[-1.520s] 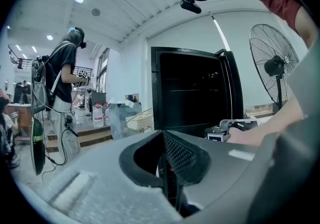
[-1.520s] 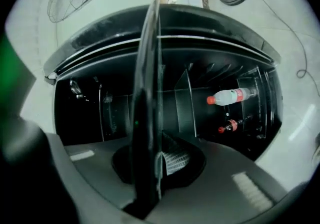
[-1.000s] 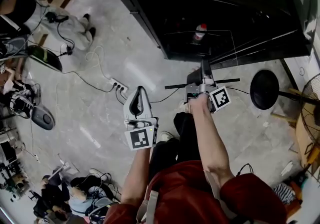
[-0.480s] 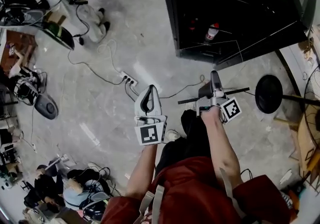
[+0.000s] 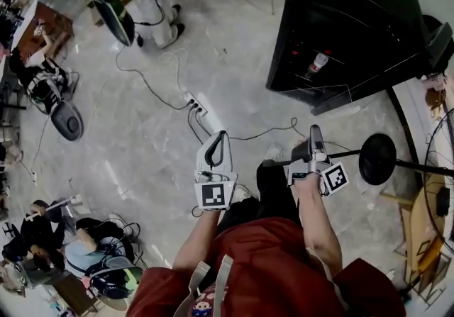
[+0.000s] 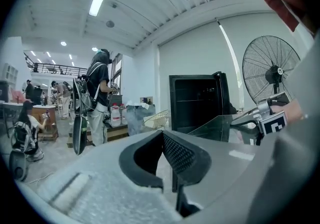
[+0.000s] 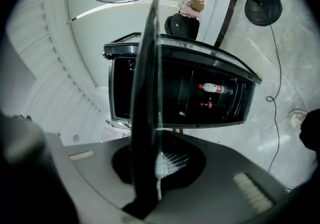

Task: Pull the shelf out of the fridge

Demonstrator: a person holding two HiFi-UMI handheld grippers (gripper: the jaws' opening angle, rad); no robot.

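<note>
Head view: right gripper (image 5: 314, 137) clamps shelf (image 5: 280, 162) by its edge, seemingly carrying it clear of fridge (image 5: 355, 18); left gripper (image 5: 222, 135) closed, empty.

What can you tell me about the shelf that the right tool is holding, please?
The shelf is a thin, flat pane, apparently clear glass with a dark rim. The right tool is shut on one edge; nothing else touches it. It is held in the air, wholly outside the open black fridge and apart from it. The right gripper view shows it edge-on, as a dark strip.
</note>
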